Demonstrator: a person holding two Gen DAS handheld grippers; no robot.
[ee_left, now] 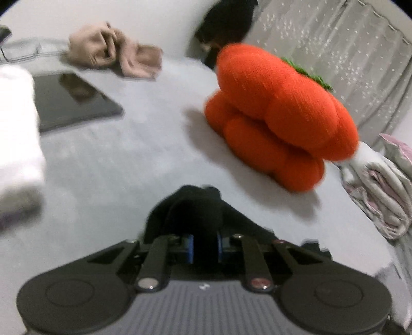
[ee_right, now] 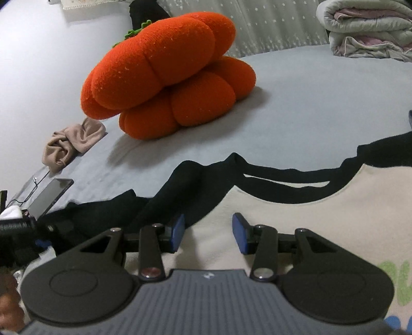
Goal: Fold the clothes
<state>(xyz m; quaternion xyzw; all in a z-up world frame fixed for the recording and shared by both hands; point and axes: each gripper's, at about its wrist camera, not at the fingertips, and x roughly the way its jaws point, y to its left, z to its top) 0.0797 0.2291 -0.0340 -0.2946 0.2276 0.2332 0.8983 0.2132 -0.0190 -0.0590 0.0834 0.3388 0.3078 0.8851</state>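
Black cloth bunches up between the pads of the left tool (ee_left: 205,248): the jaws are pressed in on a wad of the sweatshirt's sleeve (ee_left: 198,208), pinching it. No earlier picture, so the grip is all I note.

Landmark: the orange pumpkin cushion (ee_right: 164,77) on the grey bed (ee_right: 309,108).

- Sweatshirt (ee_right: 309,219): cream body with black shoulders and sleeves, lying flat on the bed on the near side of the cushion, collar towards it. Green and blue lettering shows at the near right edge.
- Right tool (ee_right: 208,232): blue pads spread apart, hovering over the chest where cream meets black, nothing between them. Whether the pads touch the cloth I cannot tell.
- In the right wrist view, part of the left tool shows at the far left edge, at the end of the black sleeve.
- Beige garment (ee_right: 72,144): crumpled, left of the cushion, near the wall; judged to be waiting its turn.
- Dark tablet (ee_left: 74,100): flat on the bed, nearer than the beige garment.
- Folded quilt (ee_right: 368,28): stacked well right of the cushion, against the curtain (ee_right: 278,23).

Judgement: the sleeve is gripped so it can be carried in across the body, an early fold. The right tool sits mid-chest probably to hold the body flat. Left wrist view is blurred.
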